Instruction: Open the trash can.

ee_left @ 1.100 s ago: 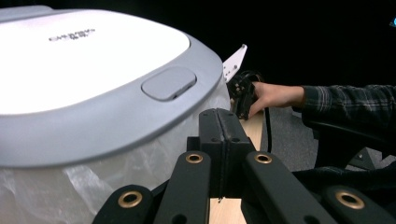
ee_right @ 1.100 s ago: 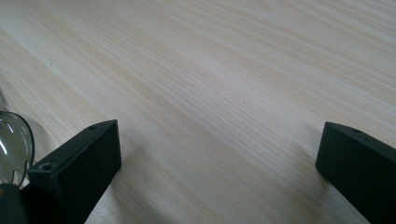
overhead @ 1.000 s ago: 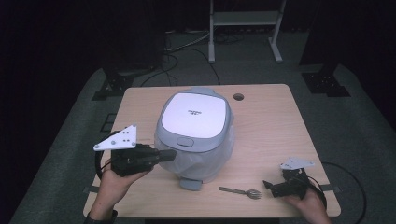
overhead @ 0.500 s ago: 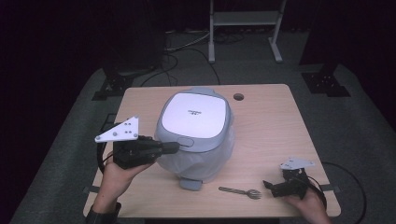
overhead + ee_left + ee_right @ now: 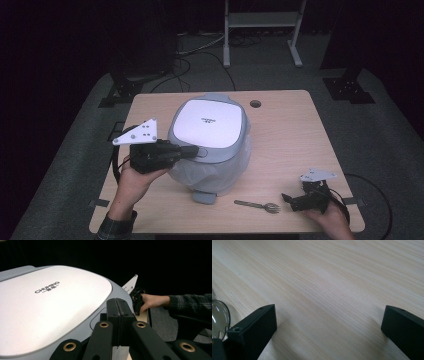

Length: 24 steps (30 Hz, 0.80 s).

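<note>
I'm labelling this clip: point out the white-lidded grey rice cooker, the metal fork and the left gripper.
White-lidded grey rice cooker (image 5: pixel 209 122): high view, middle of lid.
Metal fork (image 5: pixel 256 205): high view, its handle.
Left gripper (image 5: pixel 120 312): left gripper view, closed jaw tips.

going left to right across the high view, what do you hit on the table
left gripper → rice cooker → spork → right gripper
</note>
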Tool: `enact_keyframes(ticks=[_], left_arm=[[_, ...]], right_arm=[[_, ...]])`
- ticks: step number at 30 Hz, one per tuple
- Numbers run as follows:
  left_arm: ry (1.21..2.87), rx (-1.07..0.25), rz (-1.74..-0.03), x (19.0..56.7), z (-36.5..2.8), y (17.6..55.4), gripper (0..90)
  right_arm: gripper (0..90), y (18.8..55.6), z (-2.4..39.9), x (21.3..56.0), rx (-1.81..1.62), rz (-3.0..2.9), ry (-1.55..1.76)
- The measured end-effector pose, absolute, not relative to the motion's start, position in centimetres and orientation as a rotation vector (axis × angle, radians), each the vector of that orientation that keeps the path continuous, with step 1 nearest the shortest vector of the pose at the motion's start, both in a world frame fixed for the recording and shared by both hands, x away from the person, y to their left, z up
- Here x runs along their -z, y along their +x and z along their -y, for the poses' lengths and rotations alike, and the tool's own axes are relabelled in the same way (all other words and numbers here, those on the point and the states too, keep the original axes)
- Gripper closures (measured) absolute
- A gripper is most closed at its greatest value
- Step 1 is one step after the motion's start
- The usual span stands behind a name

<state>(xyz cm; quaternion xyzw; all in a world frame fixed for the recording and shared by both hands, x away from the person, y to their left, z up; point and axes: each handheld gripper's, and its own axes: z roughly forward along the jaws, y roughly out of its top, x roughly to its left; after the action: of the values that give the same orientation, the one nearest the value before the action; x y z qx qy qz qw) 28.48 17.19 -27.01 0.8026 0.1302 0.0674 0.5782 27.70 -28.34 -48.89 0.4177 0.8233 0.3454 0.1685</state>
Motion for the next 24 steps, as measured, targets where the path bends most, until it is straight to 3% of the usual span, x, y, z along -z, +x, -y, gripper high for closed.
enact_keyframes(ticks=[24], left_arm=[[1.878,-0.167,-0.327,27.48,-16.76,29.00,90.0]], right_arm=[[0.0,27.70,28.34,48.89,-0.982,-2.341,1.188]])
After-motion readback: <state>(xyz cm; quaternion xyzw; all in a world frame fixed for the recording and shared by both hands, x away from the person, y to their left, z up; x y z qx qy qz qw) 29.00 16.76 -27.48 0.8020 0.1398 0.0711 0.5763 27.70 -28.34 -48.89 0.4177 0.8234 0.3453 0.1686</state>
